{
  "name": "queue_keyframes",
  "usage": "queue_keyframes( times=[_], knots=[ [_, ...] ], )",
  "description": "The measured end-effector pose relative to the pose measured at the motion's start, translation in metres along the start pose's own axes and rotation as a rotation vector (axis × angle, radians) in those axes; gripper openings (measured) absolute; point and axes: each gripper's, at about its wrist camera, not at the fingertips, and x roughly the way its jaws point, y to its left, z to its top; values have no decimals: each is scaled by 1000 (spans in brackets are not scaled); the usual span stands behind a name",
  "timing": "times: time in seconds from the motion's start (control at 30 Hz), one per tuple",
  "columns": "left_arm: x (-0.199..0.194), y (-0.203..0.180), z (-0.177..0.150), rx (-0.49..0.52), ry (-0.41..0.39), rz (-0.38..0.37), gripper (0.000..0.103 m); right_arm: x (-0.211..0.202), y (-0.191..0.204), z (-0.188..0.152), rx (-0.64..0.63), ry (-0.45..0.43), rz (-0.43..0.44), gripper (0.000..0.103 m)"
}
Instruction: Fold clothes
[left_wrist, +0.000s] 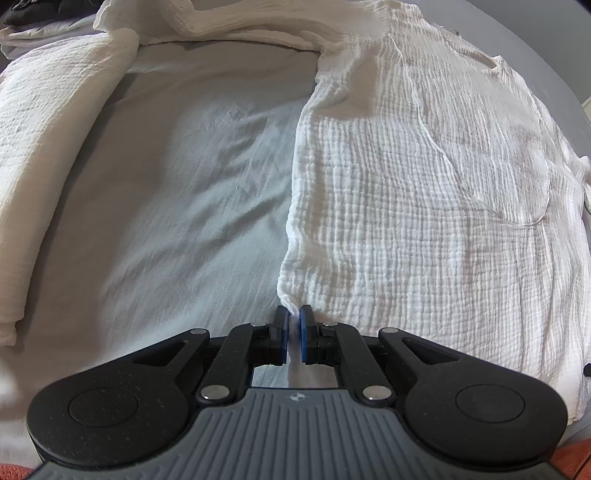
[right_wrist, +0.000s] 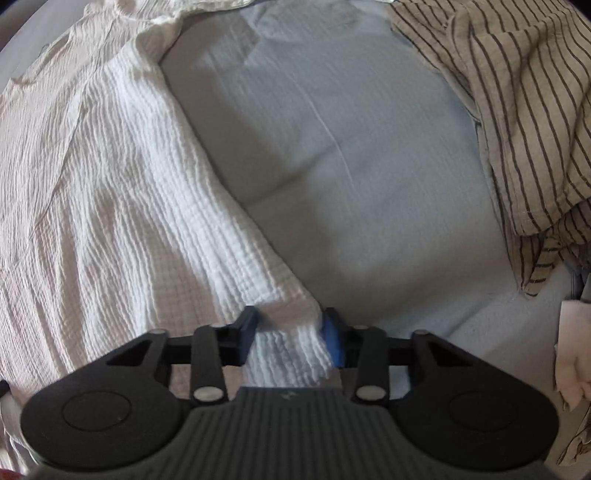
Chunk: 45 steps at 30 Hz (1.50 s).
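White crinkled shirt (left_wrist: 424, 177) lies spread on a pale blue-grey sheet (left_wrist: 177, 192) — left gripper (left_wrist: 294, 334) pinches its edge tight, right gripper (right_wrist: 291, 339) is half-open astride its hem. Striped garment (right_wrist: 524, 110) heaped at two o'clock; folded white cloth (left_wrist: 40, 155) at nine.

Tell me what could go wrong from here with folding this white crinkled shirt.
1. The left gripper pinches only a thin bunched tip of the white crinkled shirt; a pull might slip it free.
2. The right gripper is open, with the shirt's edge lying loose between its blue pads; lifting now would probably raise one side only, skewing the fold.
3. The striped garment lies nearby and might get caught if the fold swings that way.
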Motion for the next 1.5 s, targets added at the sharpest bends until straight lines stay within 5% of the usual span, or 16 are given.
queue_keyframes(
  times=[0.07, 0.23, 0.33, 0.47, 0.6, 0.73, 0.8, 1.03, 1.33, 1.5],
  knots=[
    [-3, 3, 0, -18, -15, -15, 6, -10, 0, -4, -17, -2, 26, 8],
    [-40, 26, -4, -127, -179, -84, 5, -73, -17, -17, -54, -130, 51, 5],
    [-50, 42, -8, -193, -197, -97, 4, -91, -27, -26, -78, -127, 49, 4],
    [-44, 51, -7, -232, -152, -52, 4, -80, -33, -33, -86, -82, 42, 4],
    [-29, 36, -7, -165, -87, 13, 6, -51, -32, -25, -96, -23, 24, 6],
    [-29, 42, -6, -204, -93, 10, 8, -51, -32, -25, -104, -41, 30, 29],
    [-29, 42, -6, -213, -94, 9, 8, -53, -36, -22, -110, -47, 18, 30],
    [-29, 40, -3, -193, -50, -25, 31, -27, -46, -10, -127, 92, 83, 32],
    [-44, 38, 2, 52, 123, 61, 43, 10, -10, 4, -296, 213, 49, 36],
    [-25, 35, 2, 72, 253, -85, 49, 13, -4, 2, -345, 216, 75, 44]
  ],
)
